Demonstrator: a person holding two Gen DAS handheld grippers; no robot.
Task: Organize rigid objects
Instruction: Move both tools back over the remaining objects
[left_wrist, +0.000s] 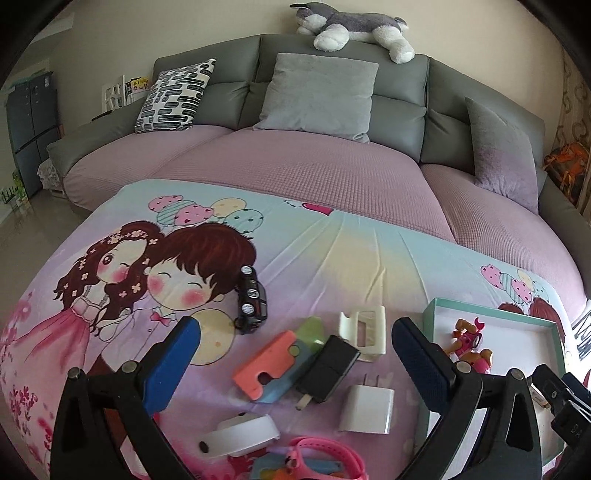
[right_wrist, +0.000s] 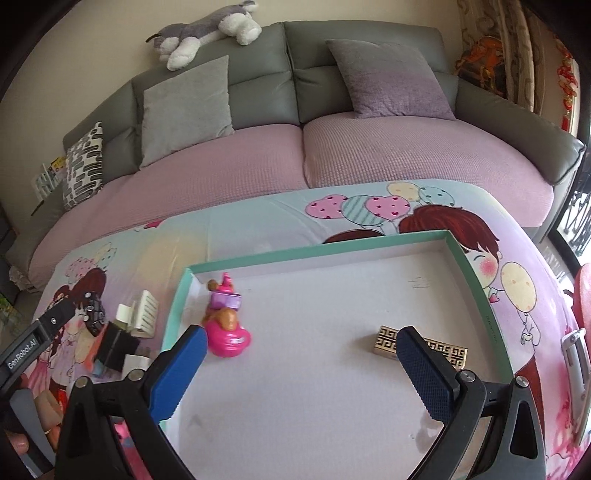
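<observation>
Both tools are held wide open, nothing gripped. Under the left tool (left_wrist: 295, 332) a black charger (left_wrist: 327, 369) and white plug (left_wrist: 367, 408) are seen; ahead of the right tool (right_wrist: 301, 341) a pink toy (right_wrist: 225, 325) sits in the tray (right_wrist: 317, 247).

The right gripper (right_wrist: 301, 345) hangs wide open over the teal-rimmed box (right_wrist: 317, 247) — inside lie a pink toy figure (right_wrist: 225, 325) and a gold patterned block (right_wrist: 439, 349), well apart.

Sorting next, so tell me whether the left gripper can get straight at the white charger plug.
Probably yes. The left gripper is open and empty, and the white charger plug lies flat on the printed cloth between its fingers, with nothing on top. The black adapter lies close beside it, so a clean grip needs some care.
</observation>
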